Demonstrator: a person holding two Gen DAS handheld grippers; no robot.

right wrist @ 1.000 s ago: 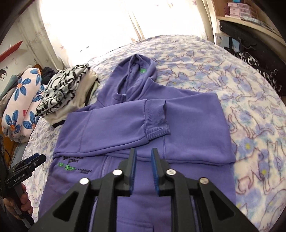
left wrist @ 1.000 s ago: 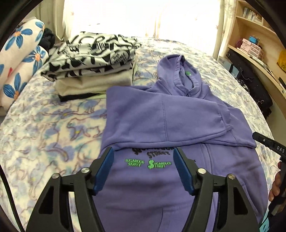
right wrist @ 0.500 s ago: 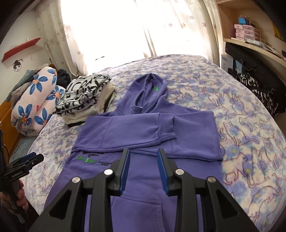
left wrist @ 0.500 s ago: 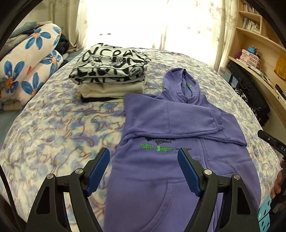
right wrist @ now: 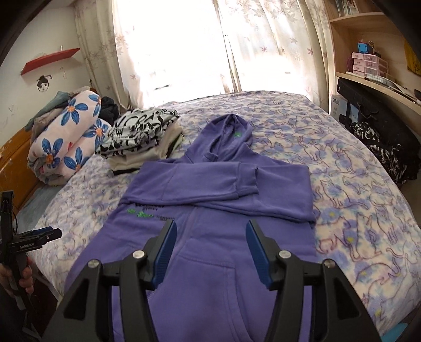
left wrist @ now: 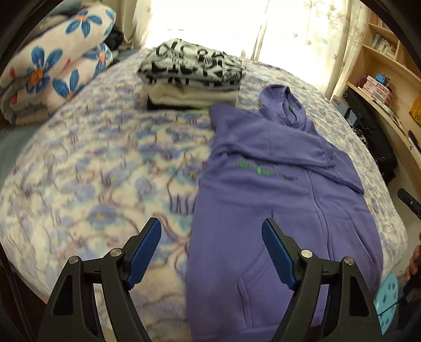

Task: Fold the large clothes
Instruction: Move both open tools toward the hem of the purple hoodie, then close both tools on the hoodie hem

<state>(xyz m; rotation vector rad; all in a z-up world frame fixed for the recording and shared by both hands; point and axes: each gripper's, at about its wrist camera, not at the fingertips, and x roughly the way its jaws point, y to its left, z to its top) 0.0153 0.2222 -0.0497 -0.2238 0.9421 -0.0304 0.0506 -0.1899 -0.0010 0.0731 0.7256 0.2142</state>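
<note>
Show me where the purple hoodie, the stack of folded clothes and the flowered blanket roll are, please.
purple hoodie (right wrist: 210, 250): right wrist view, on its front above the pocket.
stack of folded clothes (right wrist: 139, 131): right wrist view, on the black-and-white top layer.
flowered blanket roll (left wrist: 52, 68): left wrist view, on a blue flower.

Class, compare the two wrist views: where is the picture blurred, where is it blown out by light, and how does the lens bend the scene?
Left wrist view: motion blur smears the bedspread and the folded pile; the window is blown out white. Right wrist view: sharper, the purple hoodie crisp, though the curtains glare. Both views: fisheye curves the bed edges, with dark corners.
</note>
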